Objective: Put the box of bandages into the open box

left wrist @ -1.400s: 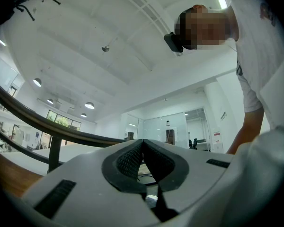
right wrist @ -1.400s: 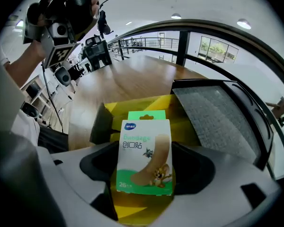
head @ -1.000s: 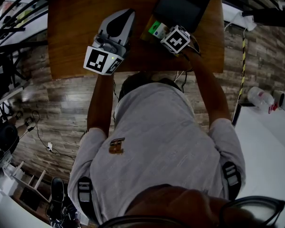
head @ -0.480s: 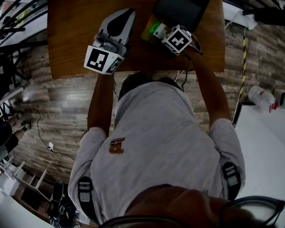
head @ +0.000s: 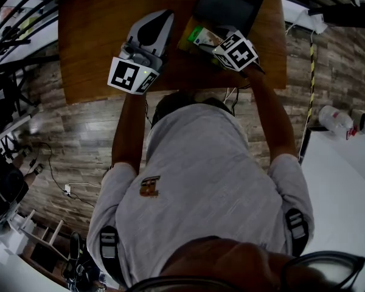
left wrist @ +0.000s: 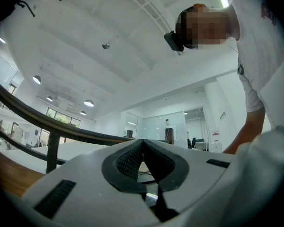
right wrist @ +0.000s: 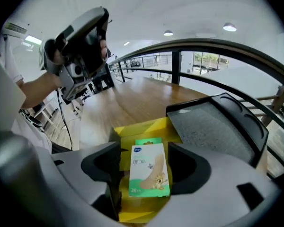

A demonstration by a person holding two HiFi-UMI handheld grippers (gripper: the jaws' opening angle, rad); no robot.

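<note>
The box of bandages is white and green with a plaster printed on it. My right gripper is shut on it, a jaw on each side. It hangs just over the open yellow box. From the head view, the box of bandages shows at the tips of the right gripper, at the yellow box. My left gripper is held over the wooden table, apart from both boxes. Its jaws are shut on nothing and point up at the ceiling.
A dark grey lid or tray lies right beside the yellow box, also seen as the dark tray at the table's far side. Black railings run behind the table. Bare wood lies left of the boxes.
My right gripper has swung its rear end to the right and turned a little, with the bandage box still at its tips over the yellow box. The left gripper has stayed put.
</note>
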